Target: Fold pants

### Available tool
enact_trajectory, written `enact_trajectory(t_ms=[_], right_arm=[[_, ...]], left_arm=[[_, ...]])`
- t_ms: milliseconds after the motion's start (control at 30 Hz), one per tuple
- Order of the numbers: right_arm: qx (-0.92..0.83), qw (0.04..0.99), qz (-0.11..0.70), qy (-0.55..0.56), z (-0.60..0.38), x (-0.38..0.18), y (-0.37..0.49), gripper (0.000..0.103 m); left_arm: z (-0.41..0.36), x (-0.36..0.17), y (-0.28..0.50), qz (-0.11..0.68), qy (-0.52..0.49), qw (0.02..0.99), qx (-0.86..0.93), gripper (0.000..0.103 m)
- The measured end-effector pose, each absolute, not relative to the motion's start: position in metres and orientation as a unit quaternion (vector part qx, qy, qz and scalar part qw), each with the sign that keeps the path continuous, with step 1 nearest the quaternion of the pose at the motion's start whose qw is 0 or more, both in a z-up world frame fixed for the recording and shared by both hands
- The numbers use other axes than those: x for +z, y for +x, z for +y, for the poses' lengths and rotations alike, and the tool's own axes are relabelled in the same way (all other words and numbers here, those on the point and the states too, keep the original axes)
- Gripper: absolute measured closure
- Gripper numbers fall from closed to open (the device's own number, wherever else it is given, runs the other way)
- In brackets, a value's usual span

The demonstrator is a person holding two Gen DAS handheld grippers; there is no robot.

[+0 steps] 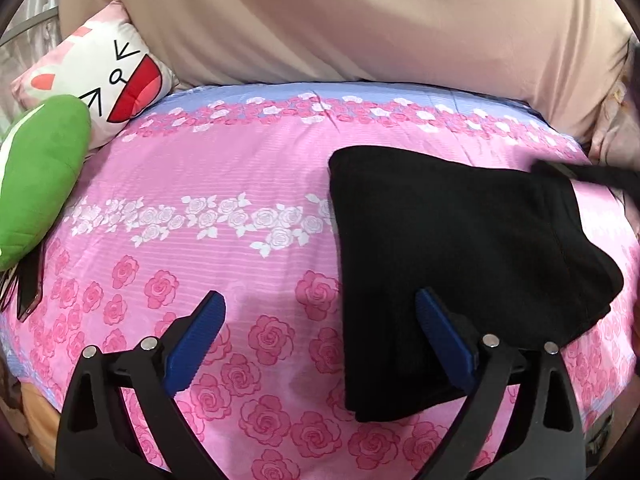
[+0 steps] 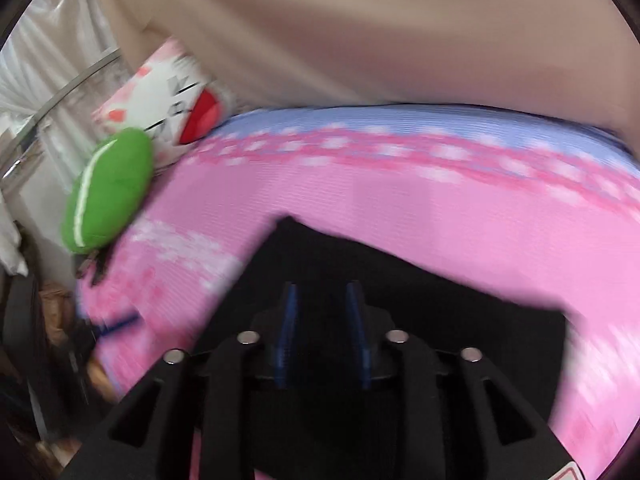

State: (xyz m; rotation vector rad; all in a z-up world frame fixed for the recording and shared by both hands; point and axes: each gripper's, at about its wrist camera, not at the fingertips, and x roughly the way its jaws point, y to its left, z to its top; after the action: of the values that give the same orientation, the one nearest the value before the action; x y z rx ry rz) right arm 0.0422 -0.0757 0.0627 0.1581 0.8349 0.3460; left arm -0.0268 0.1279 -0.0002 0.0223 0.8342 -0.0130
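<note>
pants [image 1: 460, 264] folded on bedsheet [image 1: 224, 184]; right view blurred, far edge indistinct.

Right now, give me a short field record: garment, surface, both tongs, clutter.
garment: black pants, folded into a compact stack, lying flat
surface: pink rose-print bedsheet
left tongs: open wide, empty, one finger over the pants' near edge
right tongs: narrow gap, nothing visibly pinched, above the pants; view blurred
clutter: green plush and cartoon-face pillow at the far left
</note>
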Motion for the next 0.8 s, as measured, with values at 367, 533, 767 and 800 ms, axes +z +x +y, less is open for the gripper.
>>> enact_trajectory(t_ms=[367, 533, 767, 800], right_arm=[[0.102, 0.873, 0.442, 0.178, -0.167, 0.004, -0.032, 0.038], [0.08, 0.889, 0.428, 0.143, -0.153, 0.002, -0.034, 0.058], [0.11, 0.896, 0.409, 0.134, -0.15, 0.02, -0.044, 0.091], [0.111, 0.897, 0.402, 0.144, -0.156, 0.024, -0.049, 0.091]], left_arm=[[0.095, 0.001, -0.019, 0.407, 0.052, 0.912, 0.018, 0.009], [0.089, -0.002, -0.018, 0.413, 0.058, 0.908, 0.026, 0.009], [0.086, -0.001, -0.018, 0.416, 0.062, 0.907, 0.034, 0.009], [0.087, 0.0, -0.02, 0.415, 0.059, 0.907, 0.033, 0.009]])
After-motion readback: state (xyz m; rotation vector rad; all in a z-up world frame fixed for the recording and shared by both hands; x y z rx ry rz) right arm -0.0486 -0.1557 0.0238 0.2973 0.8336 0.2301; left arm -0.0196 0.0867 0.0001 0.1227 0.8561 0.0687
